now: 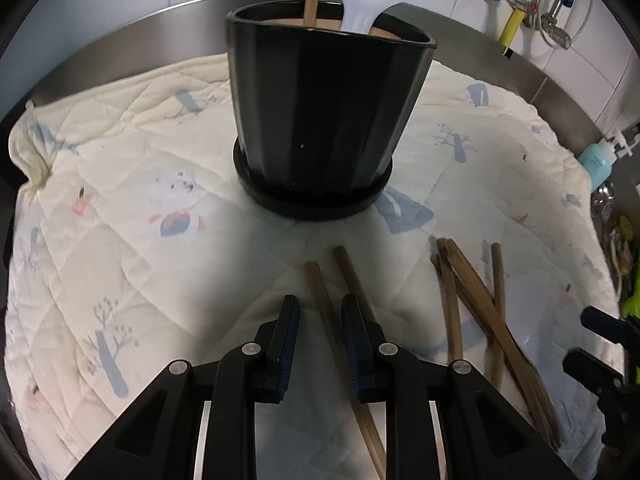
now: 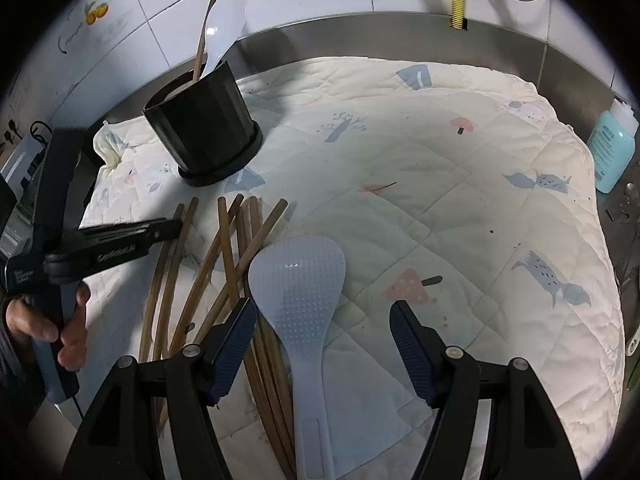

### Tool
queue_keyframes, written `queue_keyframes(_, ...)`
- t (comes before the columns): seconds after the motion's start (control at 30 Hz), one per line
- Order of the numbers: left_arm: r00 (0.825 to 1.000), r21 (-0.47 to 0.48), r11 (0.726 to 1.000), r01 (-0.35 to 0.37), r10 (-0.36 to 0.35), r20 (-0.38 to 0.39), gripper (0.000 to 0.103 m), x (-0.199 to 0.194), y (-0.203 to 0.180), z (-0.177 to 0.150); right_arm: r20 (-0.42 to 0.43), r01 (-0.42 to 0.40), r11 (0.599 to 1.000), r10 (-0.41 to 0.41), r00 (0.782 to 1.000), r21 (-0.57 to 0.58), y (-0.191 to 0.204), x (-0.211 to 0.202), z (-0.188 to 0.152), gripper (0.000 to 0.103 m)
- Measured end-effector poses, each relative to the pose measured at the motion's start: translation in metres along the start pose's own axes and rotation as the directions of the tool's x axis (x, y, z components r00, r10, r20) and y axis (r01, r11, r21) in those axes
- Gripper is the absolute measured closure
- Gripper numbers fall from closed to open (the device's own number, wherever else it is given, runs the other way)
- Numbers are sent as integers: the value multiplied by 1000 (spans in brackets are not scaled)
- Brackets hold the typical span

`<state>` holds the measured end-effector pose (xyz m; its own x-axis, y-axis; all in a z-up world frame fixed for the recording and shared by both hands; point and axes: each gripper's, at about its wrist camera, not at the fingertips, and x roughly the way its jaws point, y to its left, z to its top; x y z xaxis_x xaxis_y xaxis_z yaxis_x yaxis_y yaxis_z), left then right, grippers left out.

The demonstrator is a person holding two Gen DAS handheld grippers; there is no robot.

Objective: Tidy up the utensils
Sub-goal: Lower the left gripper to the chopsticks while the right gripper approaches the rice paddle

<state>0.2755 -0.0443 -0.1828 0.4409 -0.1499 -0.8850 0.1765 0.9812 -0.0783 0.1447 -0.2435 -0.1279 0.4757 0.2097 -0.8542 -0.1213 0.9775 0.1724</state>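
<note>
My left gripper (image 1: 320, 312) straddles one chopstick (image 1: 320, 288) lying on the quilted cloth (image 1: 120, 184), jaws narrowed around it but not visibly pinching. A second stick lies just beside the right finger and could be dragged along or pinned if I close crooked. My right gripper (image 2: 324, 320) hangs wide open over the white rice paddle (image 2: 298, 280), which rests partly on the loose chopsticks (image 2: 224, 256); lifting it may scatter them. The black holder (image 1: 324, 112) stands beyond, already holding a paddle and a stick.
</note>
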Motion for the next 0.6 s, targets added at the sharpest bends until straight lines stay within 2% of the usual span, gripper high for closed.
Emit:
queue_keyframes(0.07,1000,12,1000,-18,18,6,84,1,-1,1,-4,-5,1000,5,1000,-8,2,0,-1,27)
queue_keyframes(0.17,1000,19,1000,-5,4,10,90,-1,2,-2,-10,1,1000,-1,1000,-24,4,1,-1,27)
queue_keyframes(0.6,1000,6,1000,22,-22,9,93,-13,18,-20,-75,-8,991,-3,997,-133,16,20,6,27)
